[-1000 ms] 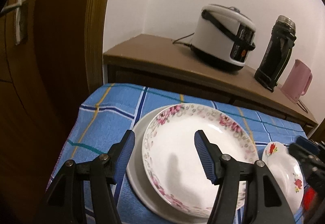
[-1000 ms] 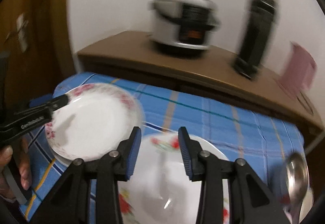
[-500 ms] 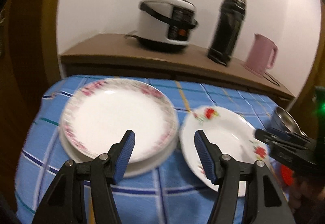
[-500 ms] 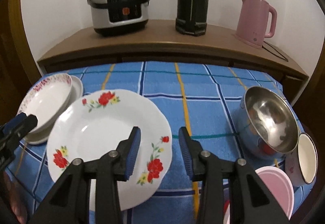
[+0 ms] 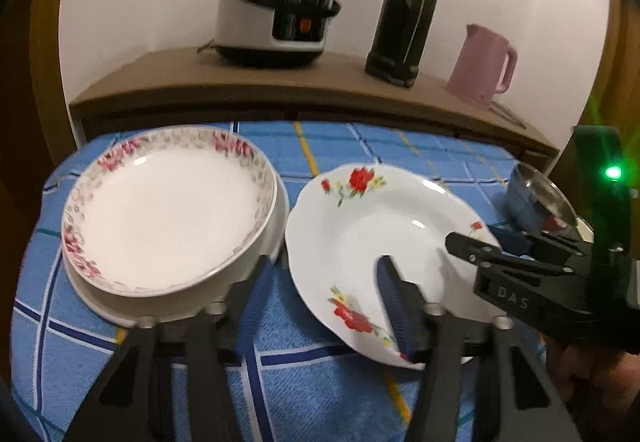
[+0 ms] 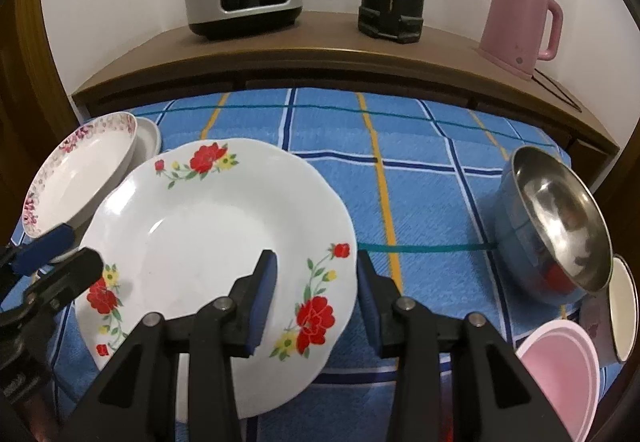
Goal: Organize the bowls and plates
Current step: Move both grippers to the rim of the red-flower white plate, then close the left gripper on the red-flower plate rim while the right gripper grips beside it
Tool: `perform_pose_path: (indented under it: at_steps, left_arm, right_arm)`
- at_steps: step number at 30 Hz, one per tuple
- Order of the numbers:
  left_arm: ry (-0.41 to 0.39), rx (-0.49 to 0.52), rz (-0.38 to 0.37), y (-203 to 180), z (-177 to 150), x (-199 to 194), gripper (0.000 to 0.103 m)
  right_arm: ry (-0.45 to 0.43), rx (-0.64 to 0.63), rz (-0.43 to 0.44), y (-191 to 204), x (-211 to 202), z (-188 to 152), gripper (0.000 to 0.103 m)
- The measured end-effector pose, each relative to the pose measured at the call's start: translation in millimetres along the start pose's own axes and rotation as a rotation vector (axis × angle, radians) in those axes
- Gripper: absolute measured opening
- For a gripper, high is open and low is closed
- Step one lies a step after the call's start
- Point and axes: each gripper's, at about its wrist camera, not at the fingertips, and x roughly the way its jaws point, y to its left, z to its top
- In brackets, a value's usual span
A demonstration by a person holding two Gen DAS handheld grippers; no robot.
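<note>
On the blue checked tablecloth (image 6: 420, 145), the red-flower plate (image 6: 208, 226) lies beside the pink-rimmed plate (image 5: 168, 201), itself stacked on a plain one. Right gripper (image 6: 316, 294) and left gripper (image 5: 320, 294), both spread, straddle its opposite rims: likely gripping comes next. The steel bowl (image 6: 560, 217) appears empty.

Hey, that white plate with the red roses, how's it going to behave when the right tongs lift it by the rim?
The rose plate looks like glazed ceramic, so probably rigid but breakable if dropped. Its glossy glare suggests a slippery rim, though the right tongs, straddling that rim, have ribbed blue pads. Held at one edge, so wide a plate will likely sag downward on the far side.
</note>
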Motion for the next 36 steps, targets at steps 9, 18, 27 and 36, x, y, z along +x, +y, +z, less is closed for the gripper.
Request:
perform_pose_path:
  at_steps: [9,18,27,36]
  left_arm:
    - [0.080,0.045,0.039,-10,-5,13,0.033]
    - [0.055,0.025,0.039,-5,-6,8,0.031]
    - [0.011,0.014,0.041,-3,-7,1,0.031]
    - [-0.066,0.027,0.061,-7,-9,-13,0.031]
  right_arm:
    - [-0.027,-0.026,-0.008,4,1,-4,0.040]
    - [-0.059,-0.015,0.047,-6,-3,-5,0.028]
    - [-0.117,-0.040,0.040,-1,-14,-9,0.028]
    - [-0.162,-0.035,0.058,0,-22,-11,0.028]
